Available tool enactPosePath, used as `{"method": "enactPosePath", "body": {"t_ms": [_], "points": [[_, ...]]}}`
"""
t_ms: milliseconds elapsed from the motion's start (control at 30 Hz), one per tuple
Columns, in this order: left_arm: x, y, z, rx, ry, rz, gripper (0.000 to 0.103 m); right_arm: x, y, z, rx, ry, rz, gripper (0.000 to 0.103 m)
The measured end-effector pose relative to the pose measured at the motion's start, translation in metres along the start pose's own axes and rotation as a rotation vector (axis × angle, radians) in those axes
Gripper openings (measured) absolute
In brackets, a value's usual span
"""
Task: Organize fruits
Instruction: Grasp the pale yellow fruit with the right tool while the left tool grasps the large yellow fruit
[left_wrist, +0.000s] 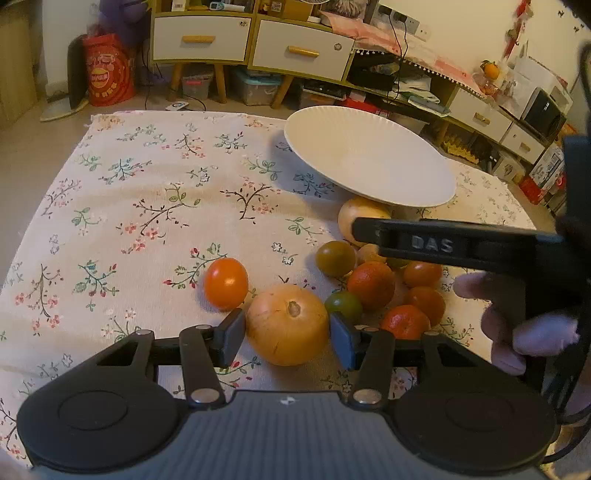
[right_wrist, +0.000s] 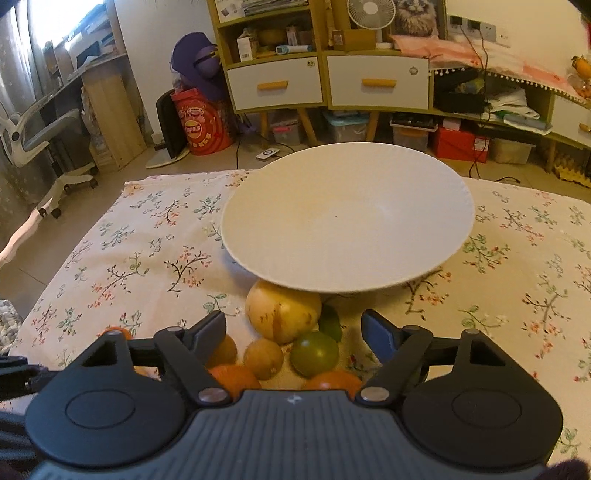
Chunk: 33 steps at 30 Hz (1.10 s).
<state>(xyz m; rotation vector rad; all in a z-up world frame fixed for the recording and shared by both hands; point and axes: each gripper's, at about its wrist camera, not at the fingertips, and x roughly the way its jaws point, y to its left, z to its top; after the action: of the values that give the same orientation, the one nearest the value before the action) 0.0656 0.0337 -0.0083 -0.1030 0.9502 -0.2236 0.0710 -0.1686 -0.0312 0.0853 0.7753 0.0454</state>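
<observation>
Two tongs: left tongs (left_wrist: 287, 334) flank the large yellow fruit (left_wrist: 287, 324), contact unclear; right tongs (right_wrist: 293, 332) wide, empty.
Risk: fruit rolls off into the tangerines (left_wrist: 371, 285).

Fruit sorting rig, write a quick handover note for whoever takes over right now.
Left gripper: jaws open, straddling the large yellow fruit on the floral cloth; whether they touch it I cannot tell.
Right gripper: jaws open, empty, hovering over the fruit pile.
White plate: nothing on it; a second large yellow fruit lies by its near rim.
One orange tomato lies apart, left of the pile.
Done: nothing plated yet.
Left: every fruit; probably start with the one between the left jaws.
</observation>
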Motion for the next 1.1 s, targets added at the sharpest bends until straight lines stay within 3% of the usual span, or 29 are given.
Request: {"method": "enactPosePath", "body": {"t_ms": [467, 533, 1100], "points": [[0.009, 0.0, 0.002, -0.027, 0.031, -0.006, 0.029, 0.021, 0.004, 0.004, 0.006, 0.049, -0.031, 0.057], [0.008, 0.001, 0.001, -0.033, 0.032, -0.009, 0.029, 0.022, 0.006, 0.004, 0.002, 0.049, -0.03, 0.048], [-0.002, 0.006, 0.001, -0.065, 0.022, -0.014, 0.028, 0.012, 0.01, 0.008, 0.011, 0.095, -0.002, 0.047]]}}
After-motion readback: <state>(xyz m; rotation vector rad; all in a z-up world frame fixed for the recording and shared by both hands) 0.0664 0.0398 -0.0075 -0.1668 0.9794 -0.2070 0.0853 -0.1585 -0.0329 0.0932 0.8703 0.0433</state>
